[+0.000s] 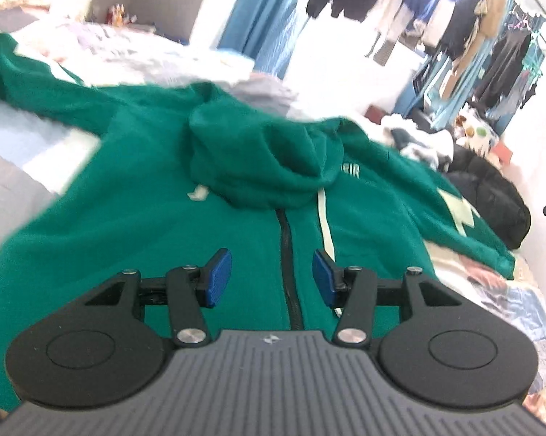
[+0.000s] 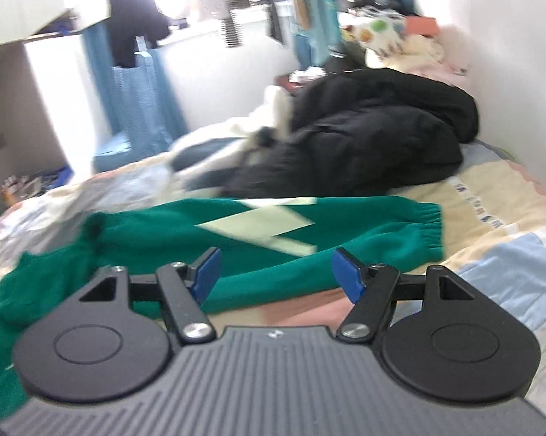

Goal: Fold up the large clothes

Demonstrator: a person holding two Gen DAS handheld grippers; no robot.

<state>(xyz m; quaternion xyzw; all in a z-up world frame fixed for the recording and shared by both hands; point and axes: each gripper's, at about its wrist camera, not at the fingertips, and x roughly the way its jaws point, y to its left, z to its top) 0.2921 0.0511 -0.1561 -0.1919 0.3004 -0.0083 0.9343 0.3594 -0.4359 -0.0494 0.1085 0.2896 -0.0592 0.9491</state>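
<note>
Currently: green hoodie [image 1: 134, 225] spread zipper-up; my left gripper [image 1: 271, 278] and right gripper [image 2: 275, 272] gape empty above it; best to pinch the sleeve [image 2: 363, 232] by its cuff.

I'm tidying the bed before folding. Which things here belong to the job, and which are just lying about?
Job: green hoodie, its sleeve, left tongs, right tongs, both open and empty.

Lying about: black coat, white clothes, hanging clothes, quilt.

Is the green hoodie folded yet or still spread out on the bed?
Spread out. The green hoodie lies front up, zipper showing, hood on its chest; its sleeve stretches flat across the bed.
</note>
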